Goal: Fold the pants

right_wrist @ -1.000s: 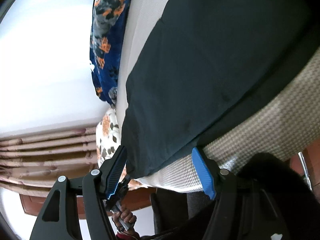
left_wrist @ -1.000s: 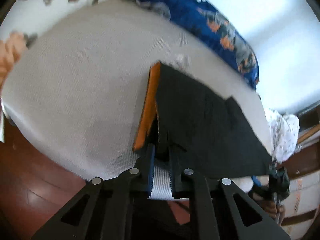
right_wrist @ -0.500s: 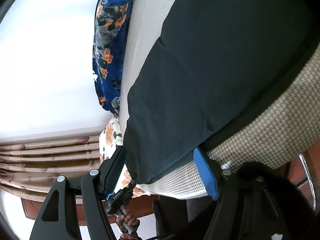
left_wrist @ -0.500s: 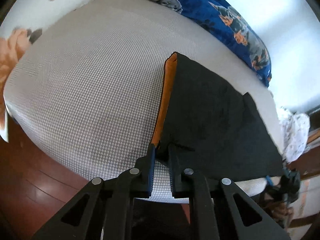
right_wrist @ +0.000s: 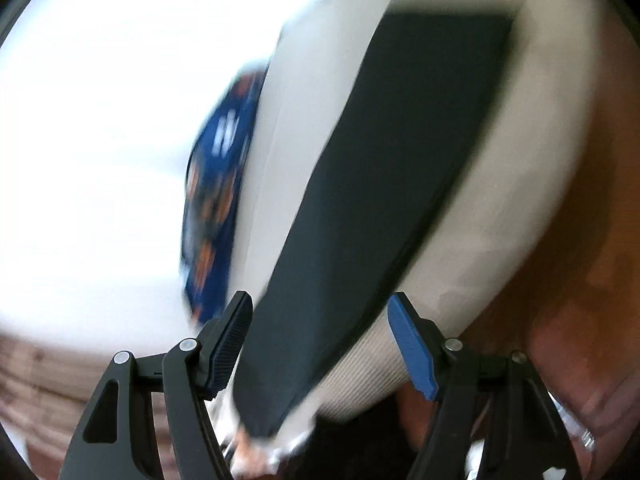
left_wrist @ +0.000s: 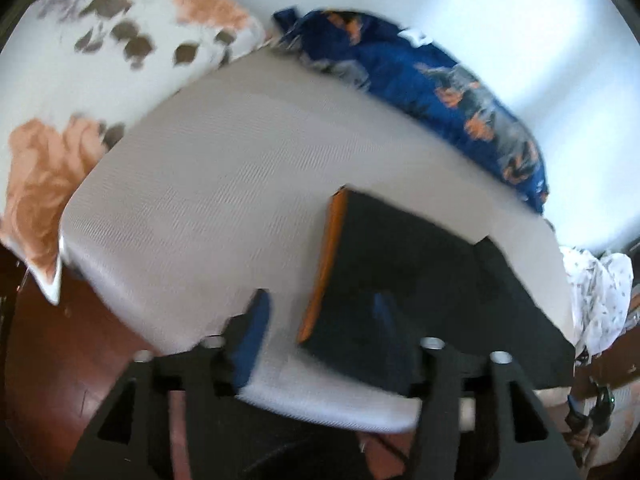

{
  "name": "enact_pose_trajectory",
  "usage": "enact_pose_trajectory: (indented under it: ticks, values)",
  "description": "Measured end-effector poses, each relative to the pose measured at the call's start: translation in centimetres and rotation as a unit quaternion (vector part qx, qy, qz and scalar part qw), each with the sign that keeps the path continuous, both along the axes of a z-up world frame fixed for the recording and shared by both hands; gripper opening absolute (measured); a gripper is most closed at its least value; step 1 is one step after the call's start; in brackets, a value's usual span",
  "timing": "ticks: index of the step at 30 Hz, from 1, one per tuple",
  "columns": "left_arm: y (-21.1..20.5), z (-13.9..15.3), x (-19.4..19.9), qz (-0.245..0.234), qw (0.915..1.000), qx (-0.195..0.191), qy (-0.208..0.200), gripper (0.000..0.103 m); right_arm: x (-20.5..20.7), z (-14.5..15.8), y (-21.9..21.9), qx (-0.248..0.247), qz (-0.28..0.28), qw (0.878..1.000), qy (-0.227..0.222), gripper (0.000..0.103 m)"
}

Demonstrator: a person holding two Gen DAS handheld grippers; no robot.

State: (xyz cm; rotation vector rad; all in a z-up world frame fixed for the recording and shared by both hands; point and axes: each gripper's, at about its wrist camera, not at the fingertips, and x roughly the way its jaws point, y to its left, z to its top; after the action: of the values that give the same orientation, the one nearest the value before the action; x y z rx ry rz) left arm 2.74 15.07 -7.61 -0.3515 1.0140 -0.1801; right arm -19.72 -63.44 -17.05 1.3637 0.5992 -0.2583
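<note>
Black pants (left_wrist: pixel 420 280) with an orange band (left_wrist: pixel 324 264) along their left edge lie folded flat on the pale woven bed cover (left_wrist: pixel 224 184). My left gripper (left_wrist: pixel 320 320) hovers just above their near corner with its jaws opening. The corner lies between the blue pads (left_wrist: pixel 252 332), which do not press on it. The right wrist view is blurred by motion. There the pants (right_wrist: pixel 380 200) run as a long dark strip away from my right gripper (right_wrist: pixel 320 344), which is open, with the near end of the strip between its fingers and not gripped.
A blue patterned cushion (left_wrist: pixel 460 92) lies along the far edge of the bed by the white wall. A white pillow with orange flowers (left_wrist: pixel 100 60) sits at the far left. A white printed cloth (left_wrist: pixel 596 292) hangs at the right. Dark red wooden floor (left_wrist: pixel 60 360) lies below the bed's near edge.
My left gripper was shut on the pants' near corner and has let go, its jaws now wide. My right gripper has swung sideways fast and now looks along the pants' length.
</note>
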Motion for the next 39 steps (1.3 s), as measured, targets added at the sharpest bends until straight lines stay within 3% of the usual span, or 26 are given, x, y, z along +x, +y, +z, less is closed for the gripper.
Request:
enact_pose_trajectory:
  ticks: [4,11,18,22,27,33,35,37,39]
  values:
    - [-3.9,-0.9,1.1,-0.036,0.9993,0.008,-0.001,0.062,-3.5,-1.4,-6.4,-0.002,-0.084,0.996,-0.006,0.069]
    - [-8.8,-4.0,2.2,-0.081,0.9954,0.036,0.036,0.062,-3.6,-3.1,-9.7,-0.012,-0.115,0.993,-0.034,0.069]
    - [-10.0,-4.7,2.2,-0.082,0.9950,0.043,0.035,0.062,-0.9,-4.9,-8.9,0.011,-0.090,0.995,-0.042,0.071]
    - [-10.2,-5.0,2.3,-0.085,0.9945,0.050,0.037,0.062,0.3,-4.0,-8.3,-0.002,-0.048,0.995,-0.087,0.076]
    - [-10.1,-5.1,2.4,-0.086,0.9946,0.046,0.037,0.063,2.4,-3.6,-8.1,-0.055,-0.013,0.998,-0.035,0.076]
    - [-10.4,-5.2,2.1,-0.090,0.9941,0.052,0.031,0.063,4.3,-2.8,-7.5,-0.109,-0.003,0.994,-0.002,0.076]
    - [-10.6,-5.1,2.1,-0.094,0.9938,0.054,0.028,0.063,4.8,-2.7,-7.6,-0.122,-0.001,0.992,0.024,0.067]
    - [-10.8,-4.9,1.9,-0.098,0.9936,0.053,0.021,0.064,5.4,-3.8,-8.0,-0.097,0.005,0.994,0.056,0.014]
    - [-10.8,-4.7,1.8,-0.101,0.9933,0.054,0.017,0.063,4.6,-4.4,-8.4,-0.076,-0.004,0.996,0.043,0.011]
